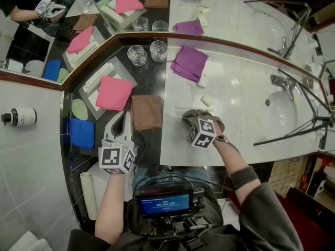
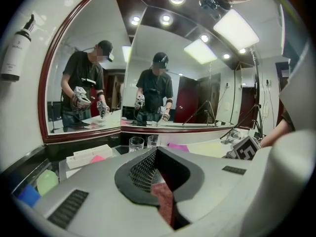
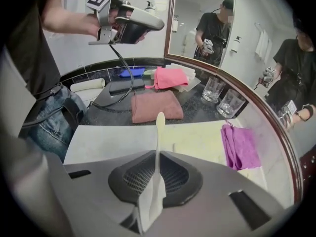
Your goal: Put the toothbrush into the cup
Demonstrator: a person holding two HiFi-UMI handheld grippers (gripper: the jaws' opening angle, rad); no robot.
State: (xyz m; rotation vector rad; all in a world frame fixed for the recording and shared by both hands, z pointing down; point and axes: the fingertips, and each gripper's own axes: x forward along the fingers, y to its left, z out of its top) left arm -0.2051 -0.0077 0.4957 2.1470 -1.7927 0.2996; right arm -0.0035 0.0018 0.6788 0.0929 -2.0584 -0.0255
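The toothbrush [image 3: 159, 132] is clamped between the jaws of the right gripper [image 3: 156, 168], clear of the surface. Its long axis runs straight out along the gripper's own line. One end is buried between the pads; the rounded free end points away from the camera, toward the brown cloth [image 3: 155, 106]. In the head view the right gripper [image 1: 191, 118] hangs over the pale marble part of the surface [image 1: 235, 140], tilted steeply down. The toothbrush itself cannot be picked out there.

Two clear glass cups [image 1: 137, 55] [image 1: 158, 50] stand upright, side by side on the dark part of the surface, close against the mirror [image 1: 220, 9]. Both look empty. They are well apart from the toothbrush, and a folded purple cloth [image 1: 189, 63] lies just beside them on the marble.

A grey tray [image 1: 86, 97] on the dark strip holds a pink cloth [image 1: 113, 92] and a long white box [image 1: 99, 77]. The brown cloth sits just beside the tray.

The left gripper [image 1: 123, 120] is held above the dark strip near the tray, its jaws together with nothing between them. In the right gripper view it is up in the air in the person's hand.

A sink basin [image 1: 282, 111] with a faucet [image 1: 282, 82] lies at the far right.
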